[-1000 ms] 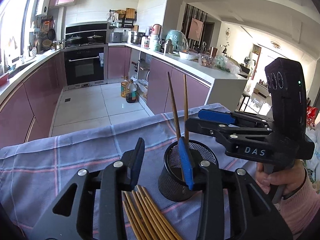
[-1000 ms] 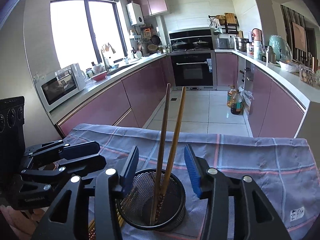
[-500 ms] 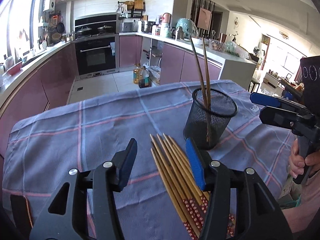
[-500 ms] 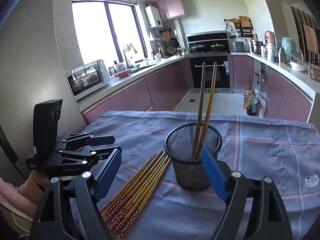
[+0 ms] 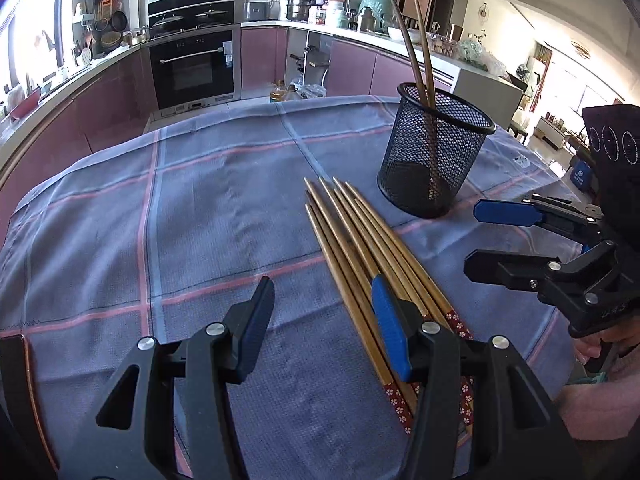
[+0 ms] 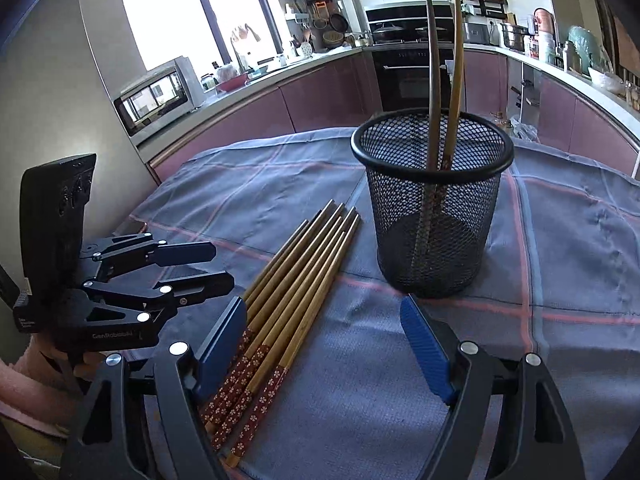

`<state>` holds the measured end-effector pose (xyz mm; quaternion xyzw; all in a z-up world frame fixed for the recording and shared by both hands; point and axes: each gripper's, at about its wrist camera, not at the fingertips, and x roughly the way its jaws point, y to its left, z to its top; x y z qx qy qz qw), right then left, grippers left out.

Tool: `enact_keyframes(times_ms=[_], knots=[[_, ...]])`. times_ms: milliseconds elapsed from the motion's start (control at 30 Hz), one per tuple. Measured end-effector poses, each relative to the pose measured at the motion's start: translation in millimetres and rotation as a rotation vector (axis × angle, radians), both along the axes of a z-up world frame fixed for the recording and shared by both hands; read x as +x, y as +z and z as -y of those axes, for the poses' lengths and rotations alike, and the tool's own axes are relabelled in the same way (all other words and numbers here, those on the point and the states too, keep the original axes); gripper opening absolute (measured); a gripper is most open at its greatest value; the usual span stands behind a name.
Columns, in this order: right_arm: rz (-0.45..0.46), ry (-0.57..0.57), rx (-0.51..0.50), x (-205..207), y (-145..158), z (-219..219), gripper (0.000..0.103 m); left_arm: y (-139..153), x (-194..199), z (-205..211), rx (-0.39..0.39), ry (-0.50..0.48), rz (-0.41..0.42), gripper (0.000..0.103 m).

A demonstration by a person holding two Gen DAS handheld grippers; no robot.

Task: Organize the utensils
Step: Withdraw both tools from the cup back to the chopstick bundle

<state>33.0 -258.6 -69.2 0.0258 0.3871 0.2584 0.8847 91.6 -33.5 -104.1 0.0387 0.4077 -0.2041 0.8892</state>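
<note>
Lying at seven o'clock of the mesh holder (image 6: 432, 216) (two sticks inside), loose chopsticks (image 6: 296, 268) cover the desk (image 6: 580, 264). Both left gripper (image 5: 324, 312) and right gripper (image 6: 324, 336) have parted, empty jaws.

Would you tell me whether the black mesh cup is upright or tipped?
Upright: the black mesh cup stands on its base on the cloth, rim up, two chopsticks inside.
</note>
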Motion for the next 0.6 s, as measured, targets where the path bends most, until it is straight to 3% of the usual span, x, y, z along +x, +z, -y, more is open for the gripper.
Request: enact_keyframes(times_ms=[133,367,600], knots=[[-0.020,-0.003,-0.017,1.3,-5.2,-2.8,0.064,-5.9,-2.4,1.1,0.010,-0.003,-0.014,0.050],[-0.042,-0.005,-0.043,4.1,-11.4,-7.6,0.053,-14.5,0.1,0.4,0.018,0.002,-0.037,0.048],[-0.045,-0.002,-0.068,5.1,-15.9,-14.1,0.049,-19.9,1.0,-1.5,0.021,0.002,-0.047,0.048]])
